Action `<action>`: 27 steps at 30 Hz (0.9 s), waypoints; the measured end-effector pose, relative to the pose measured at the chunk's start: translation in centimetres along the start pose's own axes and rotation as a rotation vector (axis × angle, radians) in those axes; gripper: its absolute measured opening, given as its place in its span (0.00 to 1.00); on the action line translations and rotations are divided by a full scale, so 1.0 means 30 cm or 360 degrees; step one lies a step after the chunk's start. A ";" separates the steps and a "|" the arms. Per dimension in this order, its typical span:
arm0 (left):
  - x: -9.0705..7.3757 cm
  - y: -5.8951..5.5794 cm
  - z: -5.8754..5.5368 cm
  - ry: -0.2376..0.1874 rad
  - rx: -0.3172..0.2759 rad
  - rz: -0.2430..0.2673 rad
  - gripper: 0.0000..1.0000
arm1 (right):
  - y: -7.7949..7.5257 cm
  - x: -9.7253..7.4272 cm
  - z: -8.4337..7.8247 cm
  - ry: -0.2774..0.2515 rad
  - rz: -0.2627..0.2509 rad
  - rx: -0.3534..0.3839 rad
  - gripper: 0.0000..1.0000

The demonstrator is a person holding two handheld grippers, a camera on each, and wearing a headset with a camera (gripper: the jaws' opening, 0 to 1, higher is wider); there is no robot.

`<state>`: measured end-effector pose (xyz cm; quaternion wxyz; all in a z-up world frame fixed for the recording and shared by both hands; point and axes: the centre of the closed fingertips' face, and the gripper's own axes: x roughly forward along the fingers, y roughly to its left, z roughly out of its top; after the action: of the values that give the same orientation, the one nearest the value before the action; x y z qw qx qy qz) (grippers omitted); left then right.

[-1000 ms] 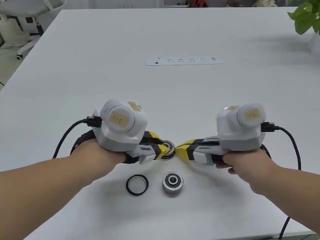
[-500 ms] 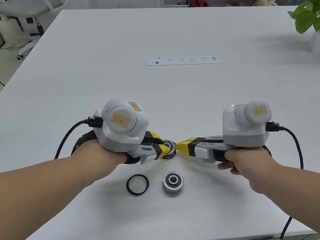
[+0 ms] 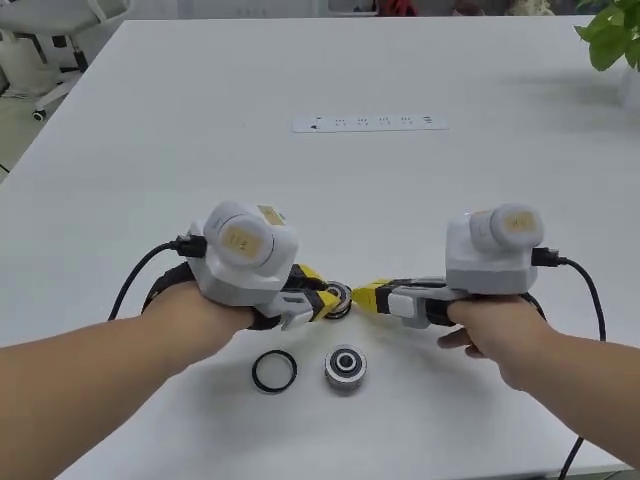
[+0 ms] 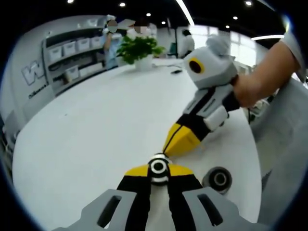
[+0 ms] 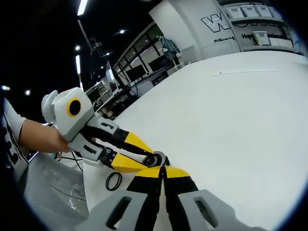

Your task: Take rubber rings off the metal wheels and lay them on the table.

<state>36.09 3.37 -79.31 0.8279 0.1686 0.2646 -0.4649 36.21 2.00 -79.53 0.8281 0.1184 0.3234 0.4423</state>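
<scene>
A small metal wheel (image 3: 337, 297) with a black rubber ring around it is held just above the table by my left gripper (image 3: 326, 298), which is shut on it. That wheel (image 4: 159, 166) sits between the left jaws' yellow tips. My right gripper (image 3: 358, 294) comes in from the right, shut, its tips touching the wheel's rim (image 5: 156, 160). Whether those tips pinch the rubber I cannot tell. On the table in front lie a loose black rubber ring (image 3: 273, 370) and a second metal wheel (image 3: 345, 366) lying flat beside it.
A white power strip (image 3: 368, 122) lies on the white table (image 3: 400, 200) further back. A green plant (image 3: 608, 35) stands at the far right corner. Black cables (image 3: 135, 275) trail from both grippers toward the near edge.
My right hand and gripper body have shifted slightly to the right and turned a little, with the tips staying at the wheel. The left gripper and the things on the table have not moved.
</scene>
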 end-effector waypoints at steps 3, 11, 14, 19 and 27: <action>0.000 0.000 0.000 0.0000 -0.0002 0.0002 0.12 | 0.001 0.000 0.000 0.0001 -0.0002 -0.0002 0.00; 0.000 0.001 -0.001 0.0002 -0.0008 0.0010 0.12 | 0.003 0.003 0.008 -0.0026 0.0022 0.0010 0.00; 0.000 0.001 -0.001 0.0006 -0.0006 0.0010 0.12 | 0.004 0.004 0.008 -0.0023 0.0024 0.0013 0.00; 0.001 0.002 -0.002 0.0011 -0.0007 0.0013 0.12 | 0.016 0.004 0.007 -0.0019 0.0030 0.0008 0.00; 0.001 0.002 -0.002 0.0013 -0.0009 0.0018 0.12 | 0.038 0.005 0.007 -0.0017 0.0044 0.0007 0.00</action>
<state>36.12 3.43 -79.38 0.8299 0.1696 0.2683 -0.4588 35.65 2.82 -78.89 0.8234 0.1272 0.3182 0.4523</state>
